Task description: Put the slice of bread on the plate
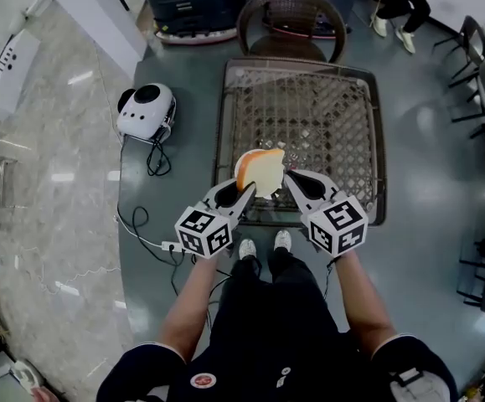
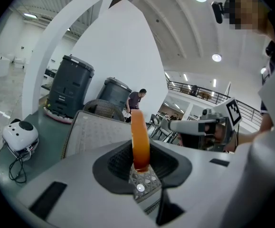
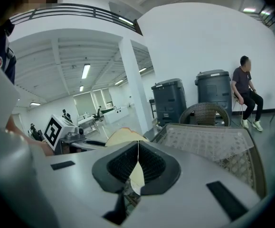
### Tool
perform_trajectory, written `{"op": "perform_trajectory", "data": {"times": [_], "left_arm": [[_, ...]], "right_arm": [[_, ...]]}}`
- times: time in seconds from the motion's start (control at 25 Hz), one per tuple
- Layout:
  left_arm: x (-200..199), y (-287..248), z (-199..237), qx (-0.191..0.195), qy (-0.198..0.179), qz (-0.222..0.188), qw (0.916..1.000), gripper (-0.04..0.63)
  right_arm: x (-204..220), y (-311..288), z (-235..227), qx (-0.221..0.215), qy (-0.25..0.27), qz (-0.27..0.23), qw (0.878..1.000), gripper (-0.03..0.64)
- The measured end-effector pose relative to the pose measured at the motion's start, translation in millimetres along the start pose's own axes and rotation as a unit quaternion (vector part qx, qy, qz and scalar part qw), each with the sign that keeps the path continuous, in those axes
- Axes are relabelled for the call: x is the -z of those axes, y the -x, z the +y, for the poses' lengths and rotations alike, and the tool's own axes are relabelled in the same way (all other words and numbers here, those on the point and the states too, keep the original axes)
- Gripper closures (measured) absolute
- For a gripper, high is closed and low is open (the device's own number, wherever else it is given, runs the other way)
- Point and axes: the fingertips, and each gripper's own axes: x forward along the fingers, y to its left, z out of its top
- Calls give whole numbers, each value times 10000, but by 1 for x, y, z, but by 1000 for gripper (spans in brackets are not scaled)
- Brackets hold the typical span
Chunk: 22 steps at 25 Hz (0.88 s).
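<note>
I'm mid-carry, with both things in the air above the wicker desk (image 1: 330,115). My left tongs (image 1: 245,195) pinch what looks like the orange plate (image 1: 241,167) on edge. My right tongs (image 1: 290,180) clamp the bread slice (image 1: 264,176), which leans against it. Next I should lay the plate flat on the desk, then put the bread on it.

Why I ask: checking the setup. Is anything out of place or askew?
The orange plate is not lying on the wicker table; the left gripper holds it tilted in mid-air, with the bread slice in the right gripper beside it.
</note>
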Motion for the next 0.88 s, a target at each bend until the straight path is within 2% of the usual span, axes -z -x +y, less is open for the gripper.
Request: {"op": "perform_trajectory", "data": {"times": [0.36, 0.52, 0.88], "left_arm": [[48, -28, 30, -1, 526, 205, 9984, 499], [64, -40, 39, -22, 638, 320, 9974, 499], [80, -57, 58, -96, 937, 383, 9948, 499]], "right_arm": [[40, -23, -21, 67, -156, 346, 9993, 609], [52, -32, -28, 88, -96, 480, 9988, 609], [70, -44, -35, 150, -358, 624, 9973, 609]]}}
